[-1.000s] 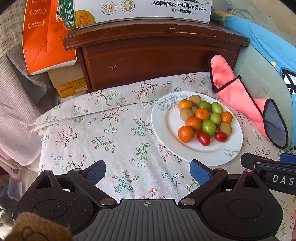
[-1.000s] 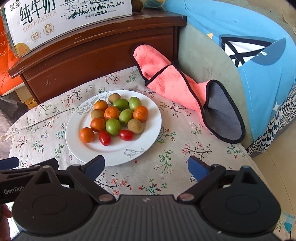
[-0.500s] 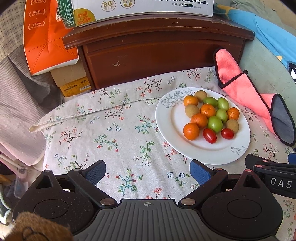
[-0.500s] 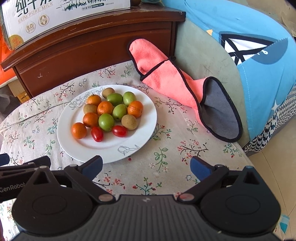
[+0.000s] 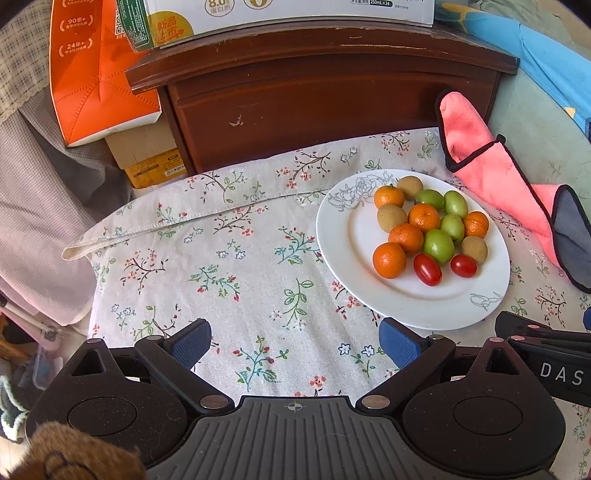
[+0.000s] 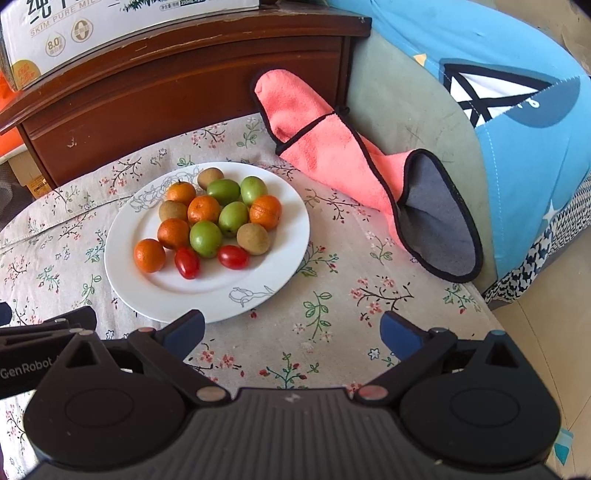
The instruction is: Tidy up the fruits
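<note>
A white plate (image 5: 340, 236) (image 6: 125, 254) sits on the floral tablecloth (image 5: 229, 258), piled with several small oranges (image 5: 388, 259) (image 6: 149, 255), green plums (image 5: 438, 246) (image 6: 205, 238), brown kiwi-like fruits (image 5: 391, 218) (image 6: 253, 238) and two cherry tomatoes (image 5: 427, 269) (image 6: 187, 263). My left gripper (image 5: 294, 341) hovers open over bare cloth, near and left of the plate. My right gripper (image 6: 291, 332) is open too, just short of the plate's near right rim. Nothing lies between either pair of fingers.
A dark wooden cabinet (image 5: 314, 99) with a milk carton box (image 6: 110, 26) on top stands behind the table. A pink cloth (image 6: 325, 147) drapes at the right against a blue cushion (image 6: 517, 74). An orange bag (image 5: 96, 74) hangs at the left.
Both grippers have drifted slightly; the plate sits a little further right in the left view and further left in the right view. Both stay open.
</note>
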Tool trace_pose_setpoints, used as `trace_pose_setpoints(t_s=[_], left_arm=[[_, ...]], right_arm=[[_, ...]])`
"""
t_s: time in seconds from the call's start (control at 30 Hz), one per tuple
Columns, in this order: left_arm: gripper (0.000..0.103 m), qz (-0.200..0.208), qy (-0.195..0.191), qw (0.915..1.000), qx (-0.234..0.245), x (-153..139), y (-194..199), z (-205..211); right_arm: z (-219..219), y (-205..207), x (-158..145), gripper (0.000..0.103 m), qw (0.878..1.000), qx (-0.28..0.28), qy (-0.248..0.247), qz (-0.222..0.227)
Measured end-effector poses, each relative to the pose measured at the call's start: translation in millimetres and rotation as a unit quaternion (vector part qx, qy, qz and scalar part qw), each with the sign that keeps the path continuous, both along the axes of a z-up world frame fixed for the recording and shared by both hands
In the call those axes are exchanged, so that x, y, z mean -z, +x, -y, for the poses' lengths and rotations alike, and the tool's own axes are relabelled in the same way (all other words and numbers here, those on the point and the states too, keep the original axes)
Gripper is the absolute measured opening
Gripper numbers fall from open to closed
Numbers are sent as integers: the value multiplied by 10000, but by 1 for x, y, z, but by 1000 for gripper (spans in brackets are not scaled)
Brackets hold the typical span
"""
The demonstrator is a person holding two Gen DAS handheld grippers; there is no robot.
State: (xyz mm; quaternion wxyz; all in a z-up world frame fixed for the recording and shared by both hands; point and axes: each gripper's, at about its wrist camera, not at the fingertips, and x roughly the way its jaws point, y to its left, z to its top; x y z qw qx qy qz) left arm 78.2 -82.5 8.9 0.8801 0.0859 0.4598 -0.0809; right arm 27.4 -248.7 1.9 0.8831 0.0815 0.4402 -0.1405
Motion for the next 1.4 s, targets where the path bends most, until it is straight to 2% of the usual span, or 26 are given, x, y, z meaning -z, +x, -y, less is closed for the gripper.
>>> trace_pose_setpoints(t_s=[0.8,1.4], left_arm=[[98,78,111,9999,-25,-4,-3,-2],[98,173,99,9997,135,-8,-18,-5]], right_arm=[[-2,1,-2,101,9999,-93,-87,32],[-6,-6,-1,101,9996,-162,-236,-53]])
